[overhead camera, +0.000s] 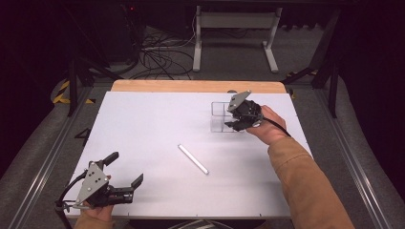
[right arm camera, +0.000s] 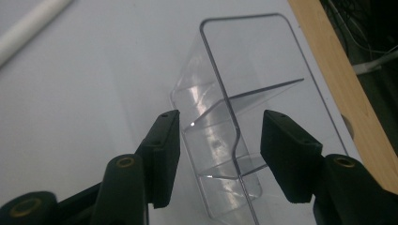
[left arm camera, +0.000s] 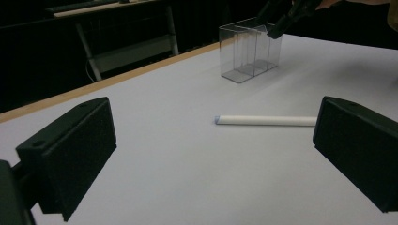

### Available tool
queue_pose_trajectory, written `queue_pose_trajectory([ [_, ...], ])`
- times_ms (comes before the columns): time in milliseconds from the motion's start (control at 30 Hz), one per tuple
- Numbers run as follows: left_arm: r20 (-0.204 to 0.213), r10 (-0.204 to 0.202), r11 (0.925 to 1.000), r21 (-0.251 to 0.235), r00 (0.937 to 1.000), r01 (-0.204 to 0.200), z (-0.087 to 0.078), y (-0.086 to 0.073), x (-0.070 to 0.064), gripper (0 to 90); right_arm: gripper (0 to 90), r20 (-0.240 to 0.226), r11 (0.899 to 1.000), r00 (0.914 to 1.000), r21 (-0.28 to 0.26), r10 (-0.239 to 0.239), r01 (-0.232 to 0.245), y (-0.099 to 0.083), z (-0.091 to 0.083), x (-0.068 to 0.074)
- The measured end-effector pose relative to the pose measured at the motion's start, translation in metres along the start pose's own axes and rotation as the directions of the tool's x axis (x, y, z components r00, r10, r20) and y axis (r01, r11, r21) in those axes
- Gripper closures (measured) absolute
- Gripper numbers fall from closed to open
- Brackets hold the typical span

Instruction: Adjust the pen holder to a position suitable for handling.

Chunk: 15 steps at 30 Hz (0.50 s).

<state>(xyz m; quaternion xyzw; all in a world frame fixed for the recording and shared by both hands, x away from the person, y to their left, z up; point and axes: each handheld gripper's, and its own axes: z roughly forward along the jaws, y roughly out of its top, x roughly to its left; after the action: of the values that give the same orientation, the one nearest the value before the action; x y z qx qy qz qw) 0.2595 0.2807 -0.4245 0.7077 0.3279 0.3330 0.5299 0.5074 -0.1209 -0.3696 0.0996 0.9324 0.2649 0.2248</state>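
A clear plastic box (overhead camera: 218, 117) with inner dividers stands on the white table top (overhead camera: 157, 124), at the right rear. My right gripper (overhead camera: 231, 118) is at the box's near right end. In the right gripper view it (right arm camera: 220, 150) is open, one black jaw on each side of the box's long wall (right arm camera: 220, 93), with gaps on both sides. A white stick (overhead camera: 193, 159) lies flat in the middle of the table. My left gripper (overhead camera: 127, 168) rests near the front left corner, wide open and holding nothing. In its own view, the stick (left arm camera: 267, 120) lies between and beyond its jaws.
A wooden strip (overhead camera: 198, 86) borders the table's far edge. Beyond it the floor holds a white desk frame (overhead camera: 235, 21) and tangled cables (overhead camera: 160, 57). The person's tan sleeve (overhead camera: 305, 186) crosses the table's right front.
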Motion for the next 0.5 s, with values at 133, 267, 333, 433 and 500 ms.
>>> queue_pose_trajectory([
  [133, 0.002, -0.003, 1.0000, 0.000, 1.0000, 0.003, 0.000, 0.000, 0.001, 0.5, 52.1, -0.011, 0.999, 0.9999, 0.049, 0.000, 0.001, -0.001, 0.014, -0.004],
  [267, 0.005, -0.001, 1.0000, 0.003, 1.0000, 0.001, 0.001, -0.001, 0.001, 0.5, 55.6, -0.019, 0.998, 0.9998, 0.060, -0.002, 0.003, -0.001, 0.021, -0.005],
  [333, 0.006, -0.001, 1.0000, 0.004, 1.0000, 0.001, 0.001, -0.001, 0.001, 0.6, 56.3, -0.022, 0.998, 0.9997, 0.067, -0.005, 0.006, 0.000, 0.024, -0.004],
  [433, 0.005, -0.004, 1.0000, 0.004, 1.0000, 0.004, 0.000, -0.001, 0.001, 0.5, 57.9, -0.032, 0.997, 0.9995, 0.078, -0.008, 0.011, 0.000, 0.029, -0.003],
  [500, 0.005, -0.002, 1.0000, 0.005, 1.0000, 0.002, 0.000, -0.001, 0.001, 0.6, 58.5, -0.031, 0.996, 0.9995, 0.085, -0.006, 0.008, 0.000, 0.031, -0.003],
])
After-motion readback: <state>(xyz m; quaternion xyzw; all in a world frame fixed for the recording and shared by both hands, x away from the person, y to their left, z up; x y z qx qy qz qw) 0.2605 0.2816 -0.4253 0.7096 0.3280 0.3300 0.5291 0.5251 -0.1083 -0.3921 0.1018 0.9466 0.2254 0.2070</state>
